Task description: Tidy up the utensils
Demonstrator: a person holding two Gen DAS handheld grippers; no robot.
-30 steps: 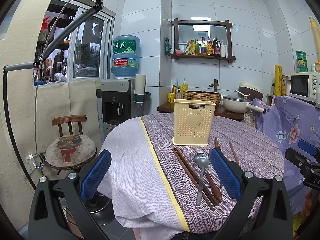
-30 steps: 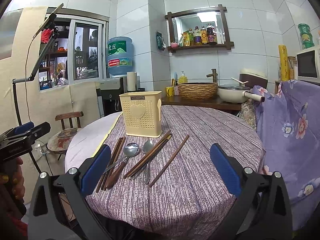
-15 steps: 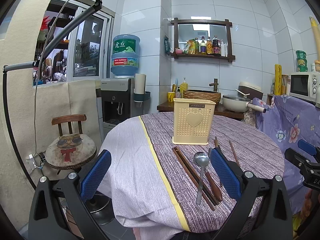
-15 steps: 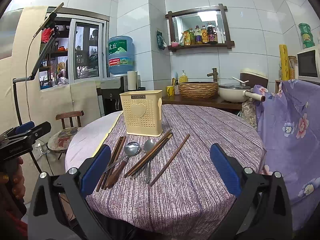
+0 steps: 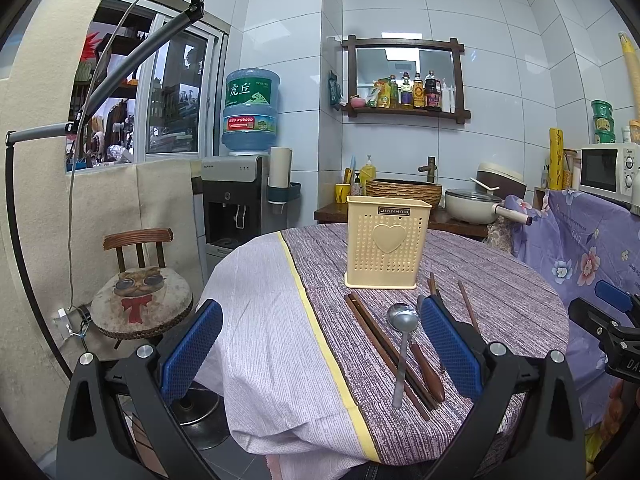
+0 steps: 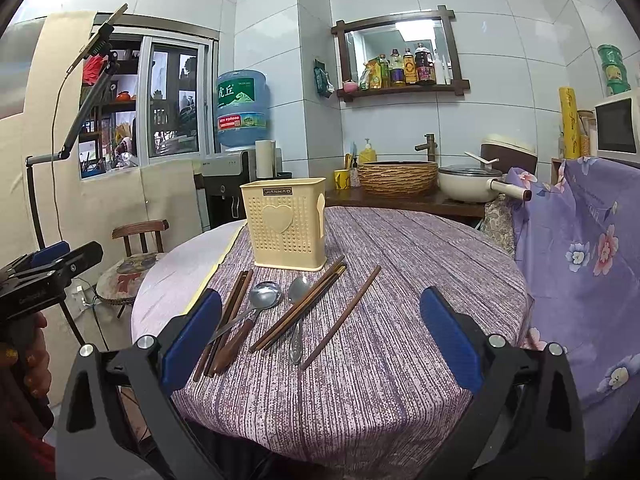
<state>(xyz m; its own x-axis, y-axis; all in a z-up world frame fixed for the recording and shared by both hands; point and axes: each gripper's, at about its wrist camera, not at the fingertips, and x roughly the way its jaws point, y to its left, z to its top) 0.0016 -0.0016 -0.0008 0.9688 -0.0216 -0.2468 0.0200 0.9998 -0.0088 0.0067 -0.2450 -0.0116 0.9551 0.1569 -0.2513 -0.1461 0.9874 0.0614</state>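
Note:
A cream perforated utensil holder (image 5: 387,242) (image 6: 286,229) stands upright on the round table (image 6: 420,256). In front of it lie several brown chopsticks (image 6: 304,307) (image 5: 382,346), a metal spoon (image 5: 402,336) (image 6: 262,298), a second metal spoon (image 6: 297,312) and a wooden-handled utensil (image 5: 426,372). My left gripper (image 5: 320,354) is open and empty, held near the table's front edge left of the utensils. My right gripper (image 6: 320,344) is open and empty, held just in front of the utensils.
A cushioned wooden chair (image 5: 140,300) stands left of the table. A water dispenser (image 5: 236,200) stands behind it. A counter at the back holds a woven basket (image 6: 398,178) and a white pot (image 6: 470,188). A floral cloth (image 6: 580,260) hangs at the right.

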